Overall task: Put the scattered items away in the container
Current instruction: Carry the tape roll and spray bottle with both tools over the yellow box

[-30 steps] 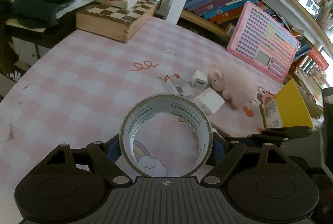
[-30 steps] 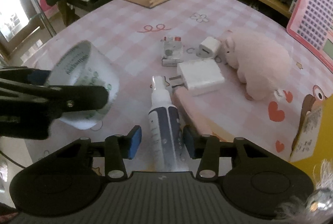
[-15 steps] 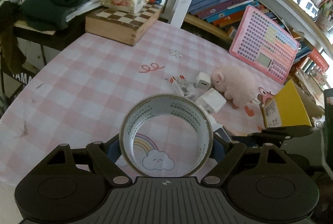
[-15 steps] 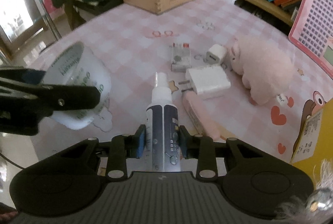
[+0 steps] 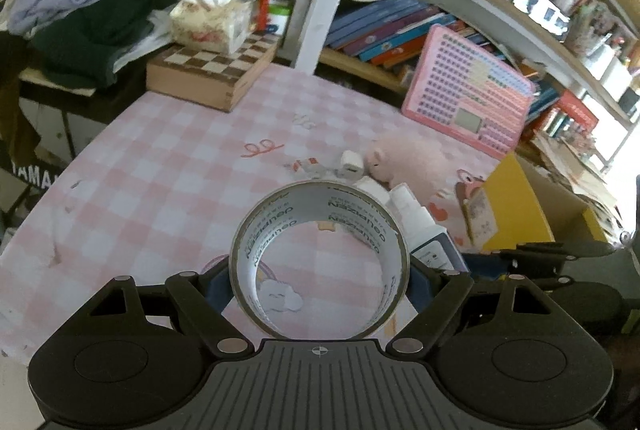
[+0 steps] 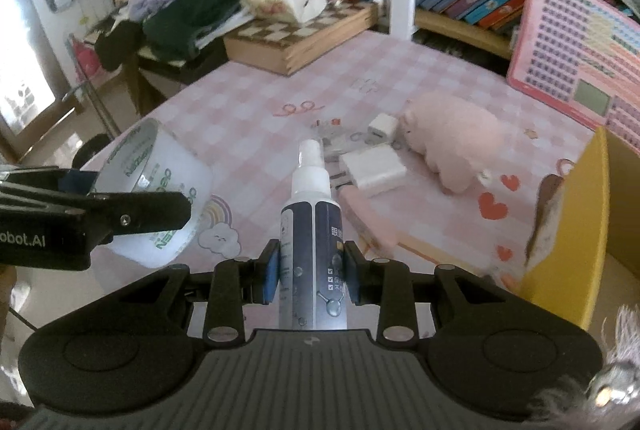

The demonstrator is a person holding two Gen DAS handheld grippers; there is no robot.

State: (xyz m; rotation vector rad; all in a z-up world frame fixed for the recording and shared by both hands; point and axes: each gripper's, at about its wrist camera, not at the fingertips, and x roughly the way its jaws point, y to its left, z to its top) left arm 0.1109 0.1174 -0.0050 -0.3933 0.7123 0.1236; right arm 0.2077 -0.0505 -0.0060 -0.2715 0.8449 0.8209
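While tape roll (image 5: 320, 258), spray bottle (image 6: 312, 230) held, yellow box (image 6: 576, 230) contents hidden.

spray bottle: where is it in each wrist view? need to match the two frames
Left wrist: spray bottle sits right of centre, partly hidden behind the tape roll, white nozzle up-left.
Right wrist: spray bottle is dead centre in the lower half, clamped between the right gripper jaws, nozzle pointing away.
Shared landmark: the pink plush pig, on the checked cloth beyond the bottle in both.
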